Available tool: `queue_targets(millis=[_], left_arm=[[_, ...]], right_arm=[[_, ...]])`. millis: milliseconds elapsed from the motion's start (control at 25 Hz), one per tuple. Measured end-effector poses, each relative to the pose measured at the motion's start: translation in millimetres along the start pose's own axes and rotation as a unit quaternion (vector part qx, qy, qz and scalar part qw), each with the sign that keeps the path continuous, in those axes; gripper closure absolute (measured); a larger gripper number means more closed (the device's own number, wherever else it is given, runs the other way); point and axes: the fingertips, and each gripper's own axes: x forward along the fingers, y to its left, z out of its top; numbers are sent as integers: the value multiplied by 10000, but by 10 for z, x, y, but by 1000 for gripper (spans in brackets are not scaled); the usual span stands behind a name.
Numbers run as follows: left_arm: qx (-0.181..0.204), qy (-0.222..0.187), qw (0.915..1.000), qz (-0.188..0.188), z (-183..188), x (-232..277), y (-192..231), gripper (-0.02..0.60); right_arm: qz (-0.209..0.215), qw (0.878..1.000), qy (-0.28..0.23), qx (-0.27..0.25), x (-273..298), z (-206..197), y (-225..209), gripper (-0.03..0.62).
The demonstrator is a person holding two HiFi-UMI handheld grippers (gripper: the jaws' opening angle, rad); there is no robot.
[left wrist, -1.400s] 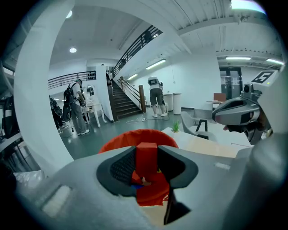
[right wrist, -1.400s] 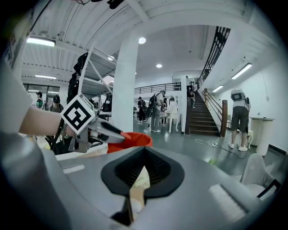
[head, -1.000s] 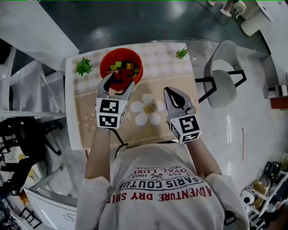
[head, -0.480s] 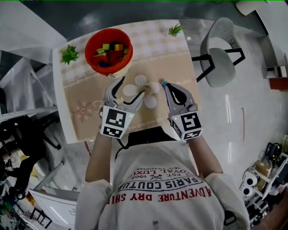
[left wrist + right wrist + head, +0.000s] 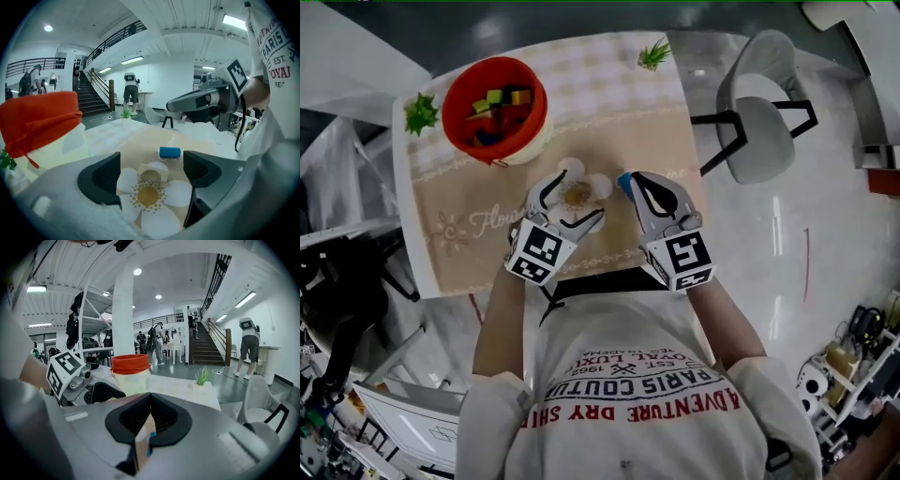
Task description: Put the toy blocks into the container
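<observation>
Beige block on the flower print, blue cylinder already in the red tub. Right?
No. The blue cylinder lies on the cloth just past the flower, not in the red tub; the left gripper view shows it. The beige block is on the flower.

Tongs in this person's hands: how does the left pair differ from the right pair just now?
The left grey tongs are opening, wide apart, with a small cream block lying loose between them; the right grey tongs are shut, with nothing between them. The left tongs hang over the white flower print; the right tongs hang beside it, tips by a blue cylinder block. Both are held above the beige tablecloth.
</observation>
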Motion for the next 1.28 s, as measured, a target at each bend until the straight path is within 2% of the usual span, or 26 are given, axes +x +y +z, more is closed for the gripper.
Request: queue_targets(millis=[320,520,600,640,680,720,840,960,1280], left_arm=[[269,521,9980,-244,-349,425,-19,135],[512,864,9931,-602,-498,566,-68,138],[546,939,9922,-611,-545,597,-64,162],[575,951,9920,-592,-559,602,-59,218],[618,958,9918,-580,-567,601,-59,255],[652,967,9915,-581,-572,597,-65,262],[648,963,9916,-572,-560,583,-86,264],[652,880,9931,-412,-488,535,-72,262],[520,298,9981,117,1,145,89,262]], right_arm=[[214,9996,160,50,119,-255,-231,592],[261,9993,229,107,182,-356,-348,592],[240,9994,210,144,193,-375,-389,592],[225,9994,193,161,196,-381,-406,592],[215,9995,180,173,197,-384,-419,592],[212,9994,186,180,196,-388,-428,592],[241,9992,260,161,185,-391,-434,592],[262,9992,272,129,178,-332,-420,592],[265,9996,-25,-97,176,112,-230,592]])
